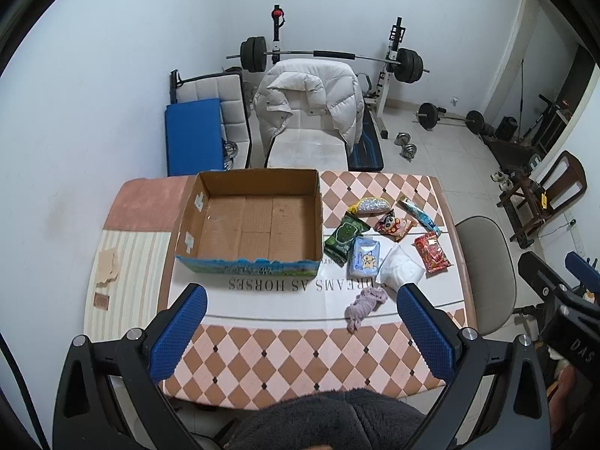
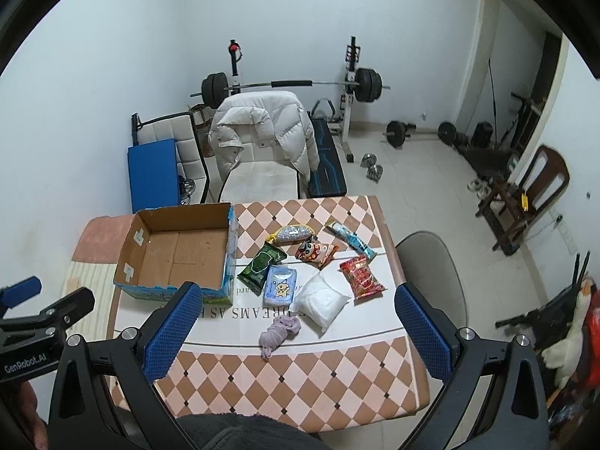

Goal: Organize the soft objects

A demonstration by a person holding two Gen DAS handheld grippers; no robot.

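Note:
An open, empty cardboard box (image 1: 255, 225) (image 2: 180, 251) stands on the table's left half. To its right lie several soft items: a lilac cloth (image 1: 365, 303) (image 2: 279, 332), a white pouch (image 1: 401, 268) (image 2: 322, 302), a blue tissue pack (image 1: 365, 257) (image 2: 280, 284), a green pack (image 1: 345, 234) (image 2: 260, 264), a red packet (image 1: 431, 253) (image 2: 362, 276), an orange cartoon packet (image 1: 393, 224) (image 2: 315, 252), a silver pouch (image 1: 369, 205) (image 2: 290, 234) and a long blue packet (image 1: 420, 215) (image 2: 350, 240). My left gripper (image 1: 300, 300) and right gripper (image 2: 296, 300) are open, empty, above the table's near side.
The checkered table (image 1: 292, 352) (image 2: 300, 382) has a grey chair (image 1: 487, 262) (image 2: 435, 273) at its right edge. A white chair with a puffer jacket (image 1: 311, 101) (image 2: 262, 131) stands behind it. A barbell rack (image 1: 333, 56), dumbbells and a wooden chair (image 2: 532, 187) stand beyond.

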